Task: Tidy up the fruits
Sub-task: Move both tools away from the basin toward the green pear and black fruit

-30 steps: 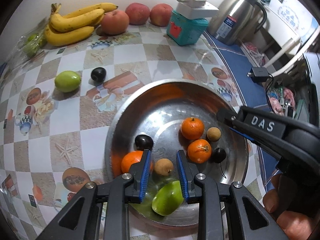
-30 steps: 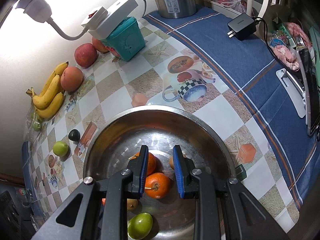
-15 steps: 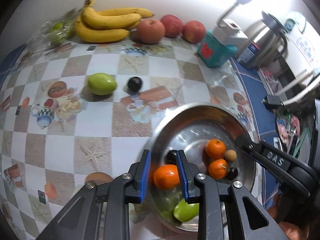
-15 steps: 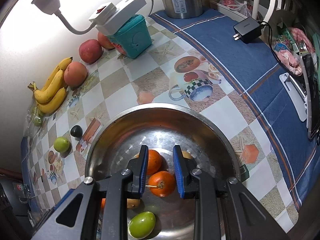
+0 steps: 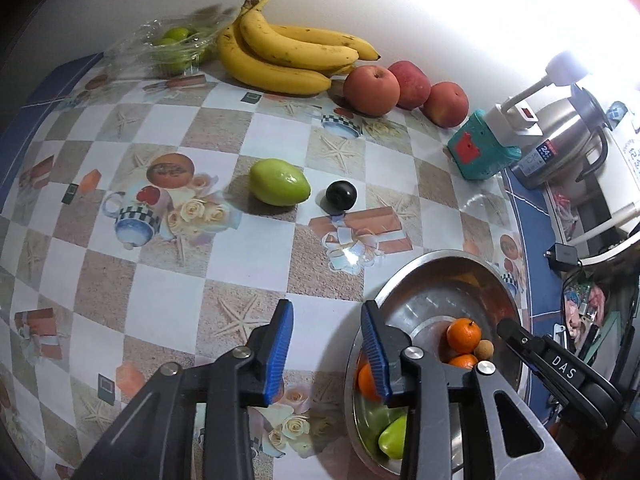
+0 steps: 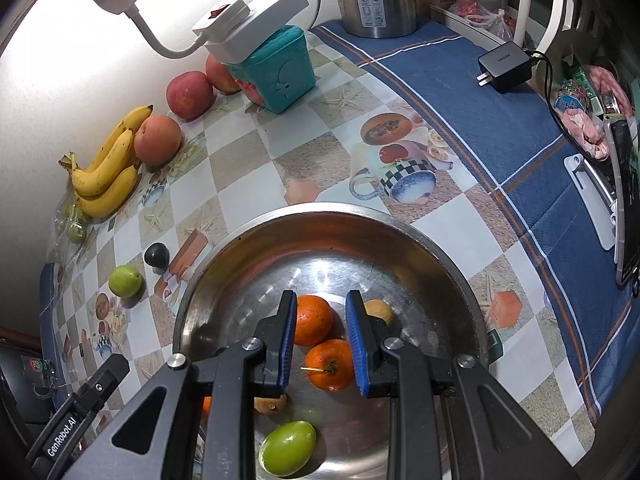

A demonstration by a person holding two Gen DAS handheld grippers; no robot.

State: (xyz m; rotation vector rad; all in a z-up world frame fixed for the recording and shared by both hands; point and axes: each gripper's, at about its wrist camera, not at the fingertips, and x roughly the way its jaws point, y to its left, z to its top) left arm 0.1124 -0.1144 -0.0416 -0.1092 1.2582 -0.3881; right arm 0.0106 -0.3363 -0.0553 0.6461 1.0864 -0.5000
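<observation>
checkered printed tablecloth (image 5: 168,292), blue cloth (image 6: 472,92) alongside, white wall (image 5: 420,4) behind.

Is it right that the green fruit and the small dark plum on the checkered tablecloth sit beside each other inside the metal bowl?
Not quite. The green fruit and the dark plum do sit beside each other, but outside the metal bowl, on the bare tablecloth beyond its rim. The left wrist view shows this.
</observation>
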